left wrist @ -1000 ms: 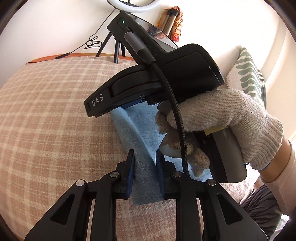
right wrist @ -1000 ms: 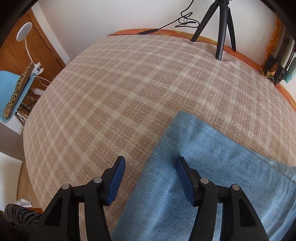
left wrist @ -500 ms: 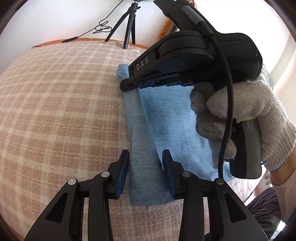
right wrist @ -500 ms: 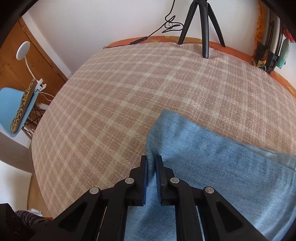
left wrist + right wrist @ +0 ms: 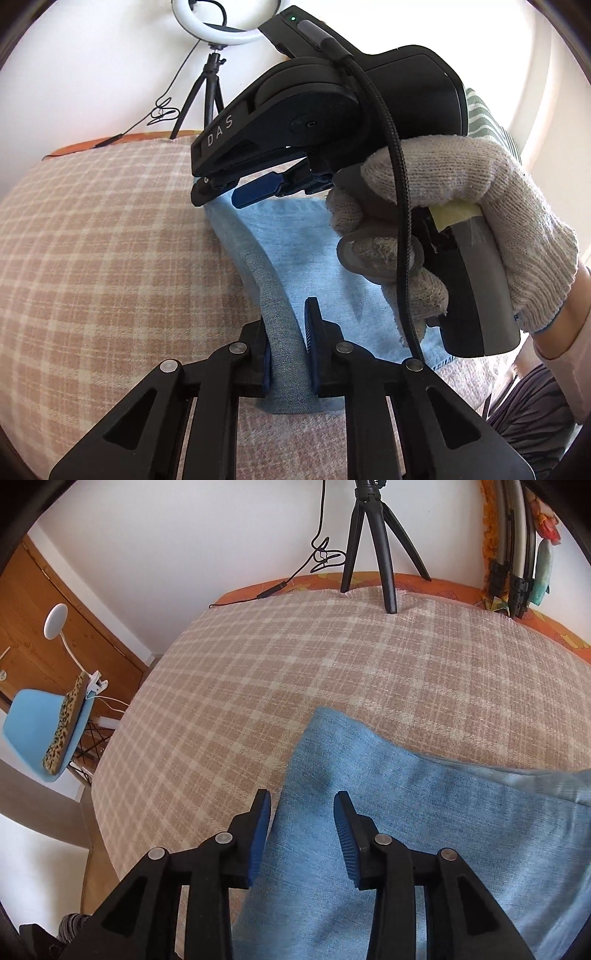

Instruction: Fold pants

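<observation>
pants (image 5: 424,830) on blanket (image 5: 295,672), tripod (image 5: 373,542) behind

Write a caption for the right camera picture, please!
Open right claw straddles the blue pants' edge on the plaid cover.

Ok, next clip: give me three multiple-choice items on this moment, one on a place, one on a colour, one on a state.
1. Where does the tripod stand?
A. at the bed's far edge
B. on the pants
C. on the chair

2. What colour are the pants?
A. black
B. light blue
C. red

3. How is the right hand-held gripper?
A. shut on the pants
B. open over the pants
C. out of view

Answers: 1 A, its legs rest by the wall; 2 B, blue cloth on the checked cover; 3 B, a gap shows between its fingers.
</observation>
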Demonstrator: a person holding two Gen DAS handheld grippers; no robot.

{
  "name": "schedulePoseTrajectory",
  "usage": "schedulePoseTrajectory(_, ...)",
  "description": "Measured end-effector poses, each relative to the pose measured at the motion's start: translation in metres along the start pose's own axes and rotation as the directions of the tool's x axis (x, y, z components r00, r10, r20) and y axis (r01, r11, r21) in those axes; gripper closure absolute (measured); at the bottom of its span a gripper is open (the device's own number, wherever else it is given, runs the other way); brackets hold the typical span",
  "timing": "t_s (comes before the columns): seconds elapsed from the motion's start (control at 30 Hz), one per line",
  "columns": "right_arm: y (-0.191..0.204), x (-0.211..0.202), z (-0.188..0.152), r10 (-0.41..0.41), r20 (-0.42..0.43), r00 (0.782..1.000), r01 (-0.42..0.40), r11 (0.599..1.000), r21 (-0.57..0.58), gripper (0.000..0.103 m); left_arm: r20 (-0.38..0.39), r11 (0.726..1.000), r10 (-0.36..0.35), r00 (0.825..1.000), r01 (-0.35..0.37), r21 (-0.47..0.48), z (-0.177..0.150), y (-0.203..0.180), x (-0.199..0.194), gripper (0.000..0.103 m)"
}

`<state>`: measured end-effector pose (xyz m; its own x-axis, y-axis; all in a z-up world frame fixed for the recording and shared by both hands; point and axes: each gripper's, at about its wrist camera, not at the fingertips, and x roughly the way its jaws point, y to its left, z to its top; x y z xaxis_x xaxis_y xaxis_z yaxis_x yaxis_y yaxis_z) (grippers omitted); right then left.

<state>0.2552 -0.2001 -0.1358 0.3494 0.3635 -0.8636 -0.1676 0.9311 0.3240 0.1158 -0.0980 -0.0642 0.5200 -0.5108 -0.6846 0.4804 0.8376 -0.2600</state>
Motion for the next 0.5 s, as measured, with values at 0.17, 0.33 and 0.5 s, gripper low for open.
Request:
schedulePoseTrajectory(0.17, 0.007, 0.005, -0.005, -0.018, -0.031, 0.999, 0.017, 0.999, -0.046, 0.058, 0.014, 0.999, 0.003, 1.0, -0.004, 0.042, 0.002, -0.012, -0.002, 0.09)
schedulePoseTrajectory(0.33, -0.006, 0.003, -0.008, -0.017, -0.007, 1.0, 0.017, 1.0, -0.018, 0.085, 0.014, 0.999, -0.003, 1.0, 0.002, 0.052, 0.005, -0.017, -0.005, 0.09)
schedulePoseTrajectory(0.5, -0.018, -0.014, -0.013, 0.004, 0.05, 0.999, -0.004, 1.0, 0.014, 0.096, 0.006, 0.998, -0.012, 1.0, 0.012, 0.055, 0.015, -0.015, -0.002, 0.09)
